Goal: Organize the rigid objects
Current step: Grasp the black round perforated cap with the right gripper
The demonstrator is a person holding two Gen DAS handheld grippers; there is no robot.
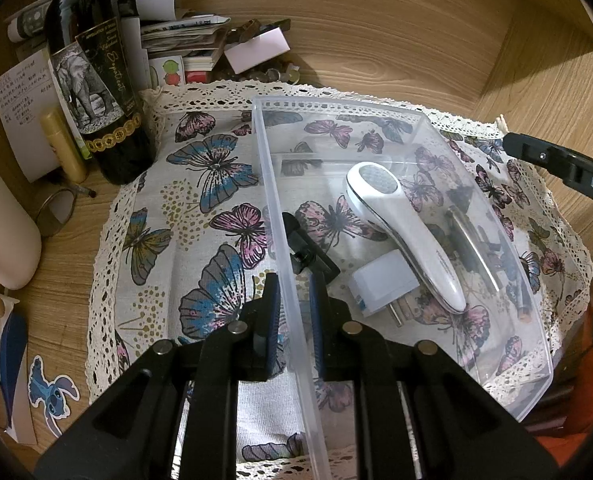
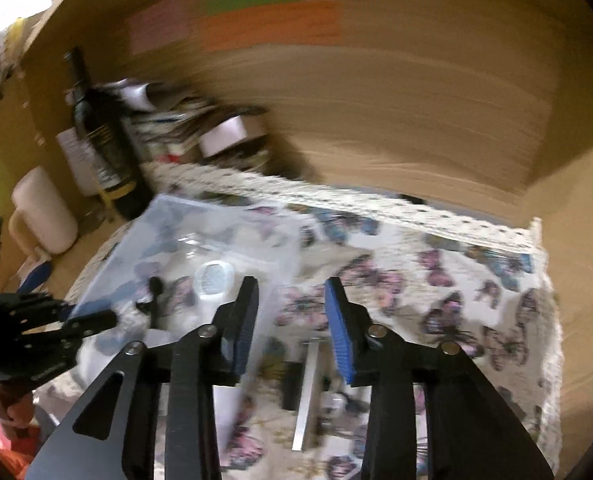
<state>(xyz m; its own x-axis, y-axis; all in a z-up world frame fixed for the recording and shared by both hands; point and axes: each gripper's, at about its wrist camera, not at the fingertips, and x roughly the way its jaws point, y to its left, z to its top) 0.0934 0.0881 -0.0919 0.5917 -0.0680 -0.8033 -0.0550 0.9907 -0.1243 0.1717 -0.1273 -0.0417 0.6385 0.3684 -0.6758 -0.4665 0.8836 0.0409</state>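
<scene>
Left wrist: wine bottle (image 1: 96,76) label shows an elephant.

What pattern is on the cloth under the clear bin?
Butterflies, blue and pink, on a pale cloth with a lace edge; clearest in the left wrist view.

Left view: close above the clear box (image 1: 416,184), looking steeply down along its near wall.
Right view: blurred, from the box's right, angled down over the butterfly cloth (image 2: 436,280).
Shared: box, cloth, bottle (image 1: 96,80).
</scene>
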